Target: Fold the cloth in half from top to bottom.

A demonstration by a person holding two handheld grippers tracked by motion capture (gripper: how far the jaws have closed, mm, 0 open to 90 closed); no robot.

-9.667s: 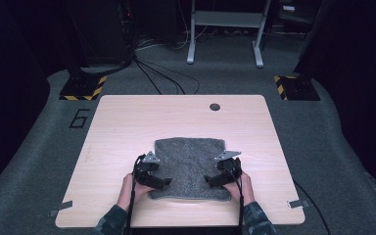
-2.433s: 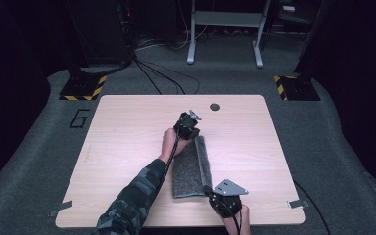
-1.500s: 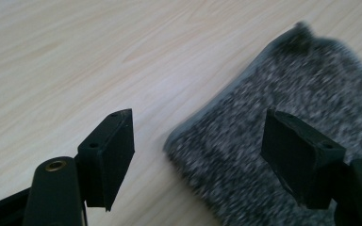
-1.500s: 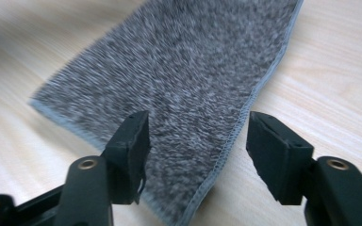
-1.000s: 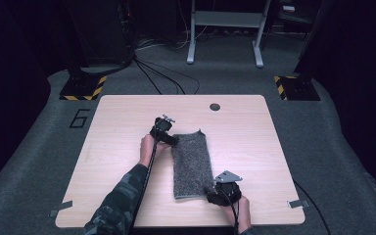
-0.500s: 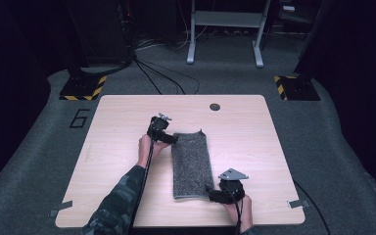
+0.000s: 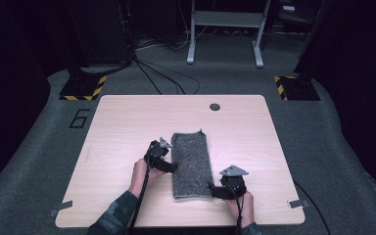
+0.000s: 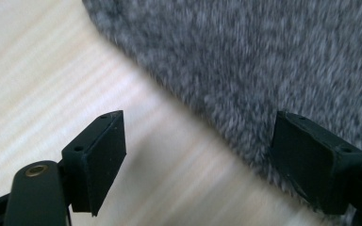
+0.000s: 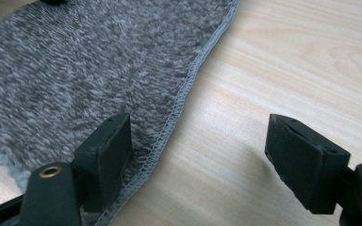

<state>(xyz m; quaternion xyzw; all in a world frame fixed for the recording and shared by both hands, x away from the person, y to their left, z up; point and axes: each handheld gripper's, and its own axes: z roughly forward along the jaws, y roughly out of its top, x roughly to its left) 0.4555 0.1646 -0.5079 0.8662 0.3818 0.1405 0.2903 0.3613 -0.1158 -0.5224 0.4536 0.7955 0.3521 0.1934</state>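
A folded grey towel (image 7: 192, 164) lies near the middle of a pale wood-grain table (image 7: 117, 127), its long axis running from 6 o'clock to 12 o'clock. The fabric is fuzzy, speckled grey, with a lighter stitched hem along its edges. The left gripper (image 7: 169, 166) sits at the towel's 9 o'clock edge, jaws spread wide, one over bare wood and one over cloth. The right gripper (image 7: 214, 190) is at the towel's 4 o'clock corner, jaws also wide apart, straddling the hem. A painted "6" (image 7: 79, 118) marks the grey floor at 10 o'clock.
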